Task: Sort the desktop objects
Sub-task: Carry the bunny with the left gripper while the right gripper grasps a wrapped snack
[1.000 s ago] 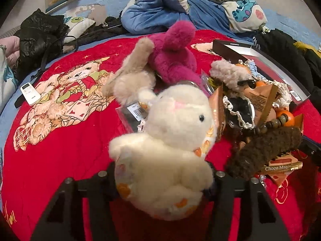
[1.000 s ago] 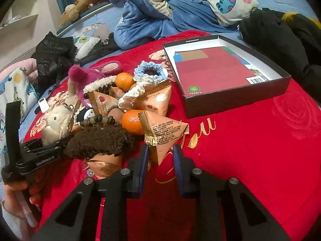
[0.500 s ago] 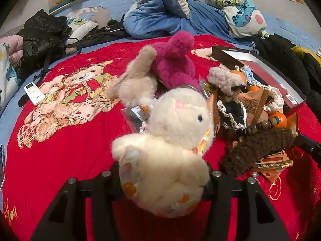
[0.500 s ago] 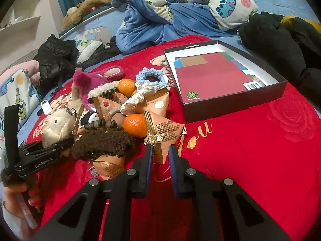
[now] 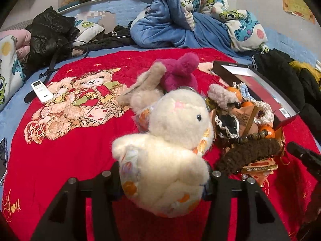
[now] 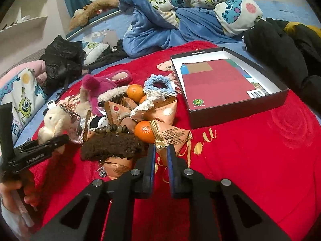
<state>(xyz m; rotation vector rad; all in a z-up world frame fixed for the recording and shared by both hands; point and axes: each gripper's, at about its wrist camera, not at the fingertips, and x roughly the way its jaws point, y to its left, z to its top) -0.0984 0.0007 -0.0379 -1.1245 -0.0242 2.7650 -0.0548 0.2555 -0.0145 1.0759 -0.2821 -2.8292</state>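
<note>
A pick-up step of the sorting appears to be in hand. A cream-white plush rabbit with orange-printed fabric (image 5: pixel 166 156) is pinched between the fingers of the left gripper (image 5: pixel 164 177), at lower centre of the left view, just beside the pile of trinkets. The right gripper (image 6: pixel 161 156), low at centre of the right view, is nearly pressed together on the corner of a peach-coloured triangular foil snack packet (image 6: pixel 172 135). Next, each item would need carrying to its own group, perhaps toward the open black cardboard box (image 6: pixel 236 110) at upper right.

Red quilt (image 5: pixel 60 160) on cluttered bed.
</note>
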